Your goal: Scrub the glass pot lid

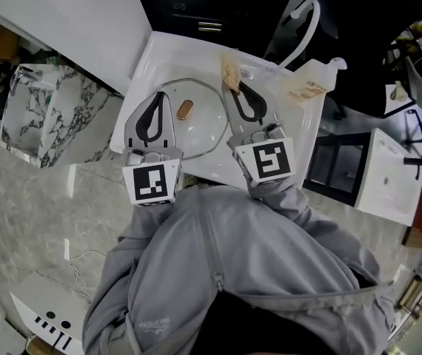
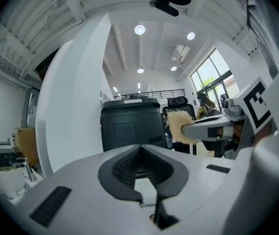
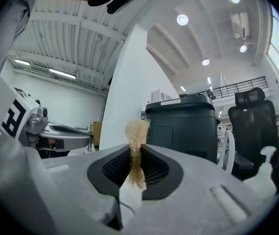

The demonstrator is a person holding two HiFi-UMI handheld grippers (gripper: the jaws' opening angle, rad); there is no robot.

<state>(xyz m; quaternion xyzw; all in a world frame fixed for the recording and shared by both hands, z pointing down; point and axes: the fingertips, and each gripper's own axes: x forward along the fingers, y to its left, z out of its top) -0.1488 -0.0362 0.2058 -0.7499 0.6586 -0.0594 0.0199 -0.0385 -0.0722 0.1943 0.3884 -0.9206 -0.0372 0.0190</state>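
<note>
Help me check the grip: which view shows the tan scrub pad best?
The right gripper view: the scrub pad sits clamped in the right gripper, close up. The head view shows it small beyond the jaw tips; the left gripper view shows only its frayed end.

The head view is lit evenly and brightly from above. The white sink (image 1: 159,54) is nearly washed out, while the room beyond it is lost in deep black. Straight edges are bowed toward the frame borders.

Both gripper views are ringed by a black fisheye vignette — lines are curved strongly near it. Round ceiling lamps (image 2: 139,30) are blown to white discs, and the window (image 2: 210,75) is overexposed. Glare is thrown by strip lights (image 3: 63,74) at the left of the right gripper view.

The scrubber (image 3: 135,131) pinched in the right tongs (image 3: 135,153) is rendered sharp. The nearest grey housing is smeared out of focus — likewise on the left tongs (image 2: 140,151).
</note>
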